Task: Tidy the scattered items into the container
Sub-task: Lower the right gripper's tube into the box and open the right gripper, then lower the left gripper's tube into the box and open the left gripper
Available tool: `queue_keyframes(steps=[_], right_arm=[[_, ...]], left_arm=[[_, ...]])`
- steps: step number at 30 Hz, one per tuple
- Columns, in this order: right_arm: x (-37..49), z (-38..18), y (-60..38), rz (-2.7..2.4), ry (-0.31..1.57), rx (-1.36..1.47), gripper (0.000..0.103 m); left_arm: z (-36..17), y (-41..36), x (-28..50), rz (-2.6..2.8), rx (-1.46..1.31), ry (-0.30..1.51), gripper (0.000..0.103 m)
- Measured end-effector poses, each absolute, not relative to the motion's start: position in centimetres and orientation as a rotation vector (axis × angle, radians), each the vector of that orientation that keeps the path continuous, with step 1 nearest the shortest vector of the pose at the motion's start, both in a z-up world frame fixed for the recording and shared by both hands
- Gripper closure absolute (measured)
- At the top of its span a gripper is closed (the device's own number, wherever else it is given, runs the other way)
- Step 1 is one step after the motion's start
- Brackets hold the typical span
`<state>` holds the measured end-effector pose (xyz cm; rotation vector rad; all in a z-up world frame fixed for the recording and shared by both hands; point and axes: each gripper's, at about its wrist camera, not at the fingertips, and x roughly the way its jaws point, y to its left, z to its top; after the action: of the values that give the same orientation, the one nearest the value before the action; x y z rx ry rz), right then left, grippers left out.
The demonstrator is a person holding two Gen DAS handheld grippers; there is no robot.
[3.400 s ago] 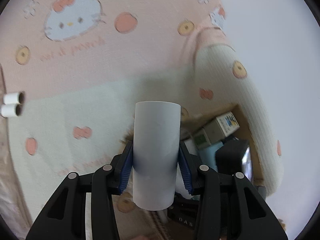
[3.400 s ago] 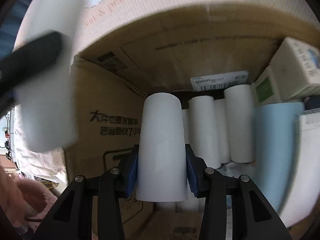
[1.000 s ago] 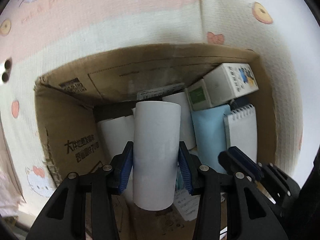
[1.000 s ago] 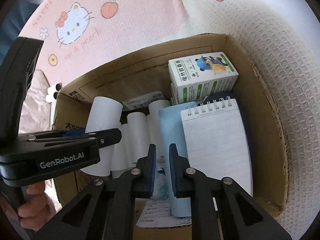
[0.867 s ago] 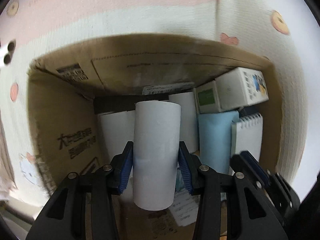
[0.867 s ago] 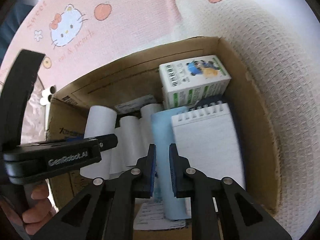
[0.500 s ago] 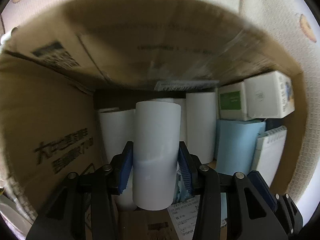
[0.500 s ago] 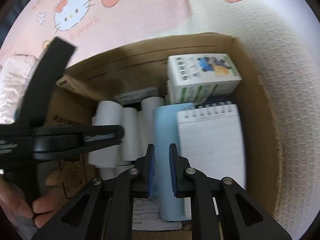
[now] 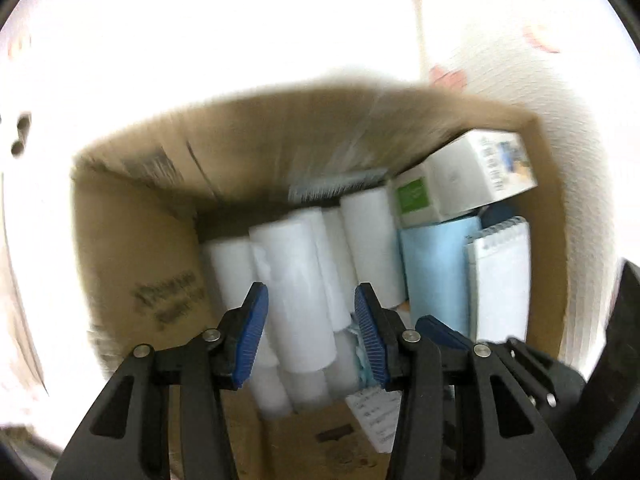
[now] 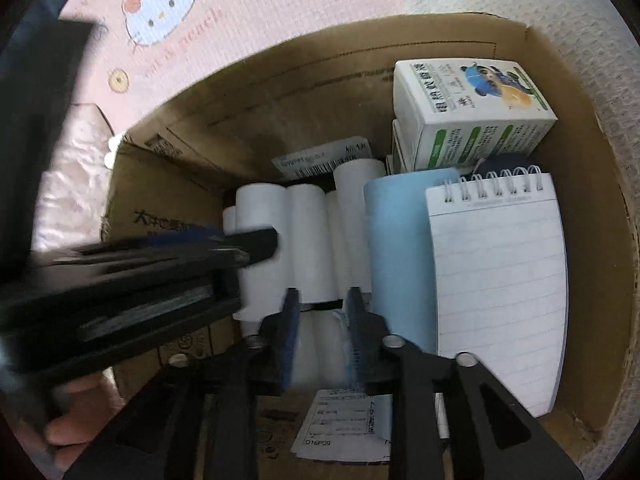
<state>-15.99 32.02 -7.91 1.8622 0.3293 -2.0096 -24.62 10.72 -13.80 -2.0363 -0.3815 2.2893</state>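
Note:
The cardboard box (image 9: 132, 264) (image 10: 304, 92) holds several white paper rolls (image 10: 308, 236). In the left wrist view my left gripper (image 9: 310, 330) is open just above the box. A white roll (image 9: 298, 292) lies loose between its blue pads (image 9: 250, 330), on the other rolls. The left gripper shows as a blurred black bar (image 10: 160, 264) in the right wrist view. My right gripper (image 10: 320, 336) hovers over the box with its pads apart and nothing between them.
The box also holds a light blue pack (image 10: 396, 256), a spiral notepad (image 10: 500, 280), white and green cartons (image 10: 468, 120) and a paper slip (image 10: 340, 428). A pink Hello Kitty blanket (image 10: 168, 4) lies around the box. Two small rolls (image 9: 20, 136) lie far left.
My left gripper has opened and let go of the white roll, which now rests among the others. It has pulled back upward. The right gripper's pads have spread apart.

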Motion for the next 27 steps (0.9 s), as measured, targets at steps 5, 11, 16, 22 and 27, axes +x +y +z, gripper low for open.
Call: queue_keyframes(steps=[5, 11, 16, 22, 27], right_arm=[[-15.8, -8.3, 31.0, -1.972, 0.291, 1.86, 0.058], [-16.1, -9.5, 29.2, -1.938, 0.306, 1.878, 0.057], [-16.8, -11.0, 27.8, -1.901, 0.308, 1.904, 0.057], [-17.2, -13.8, 26.9, -1.784, 0.267, 1.969, 0.062], [-16.6, -13.7, 26.9, -1.739, 0.303, 1.983, 0.062]], left_arm=[[-12.1, 9.9, -24.2, 2.364, -1.916, -0.197, 0.095], [-12.0, 7.2, -24.0, 2.374, -1.855, -0.122, 0.095], [-11.7, 6.9, -22.6, 2.37, -1.792, -0.113, 0.095], [-12.0, 5.9, -21.9, 2.359, -1.794, -0.135, 0.095], [-12.2, 6.2, -22.2, 2.362, -1.786, -0.09, 0.095]])
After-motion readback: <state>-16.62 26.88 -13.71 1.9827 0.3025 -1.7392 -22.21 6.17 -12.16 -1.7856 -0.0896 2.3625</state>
